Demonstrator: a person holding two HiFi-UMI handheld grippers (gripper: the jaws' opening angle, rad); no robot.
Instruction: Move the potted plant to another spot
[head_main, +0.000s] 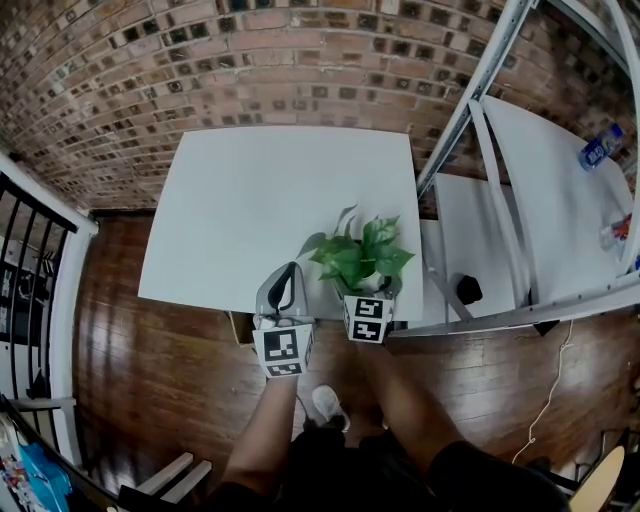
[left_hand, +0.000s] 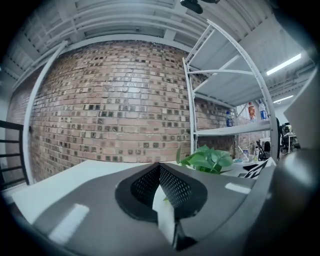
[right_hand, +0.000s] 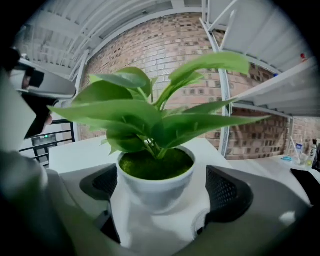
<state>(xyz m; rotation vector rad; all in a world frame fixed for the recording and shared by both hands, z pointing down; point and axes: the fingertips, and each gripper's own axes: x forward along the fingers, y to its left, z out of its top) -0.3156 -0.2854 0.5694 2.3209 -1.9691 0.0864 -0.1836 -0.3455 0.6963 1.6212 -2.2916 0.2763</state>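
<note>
The right gripper (right_hand: 164, 186) is hovering low over the white table (head_main: 260, 200) with its jaws spread wide, and the potted plant (right_hand: 152, 137) is standing between them without being squeezed. One jaw is sitting just beside the pot's wall while the other is standing clearly apart from it. The plant is resting on the table near its front edge, toward the right corner. The left gripper (left_hand: 160, 167) is waiting at that same front edge with its jaws pressed together and nothing in them. Because the jaws are sitting unevenly around the pot, closing them is likely to shove it sideways across the table, or tip it, before both pads meet. The pot looks smooth, rounded and narrowing downward, so a light grip is risking a slip, and the front edge is leaving little room for error.
</note>
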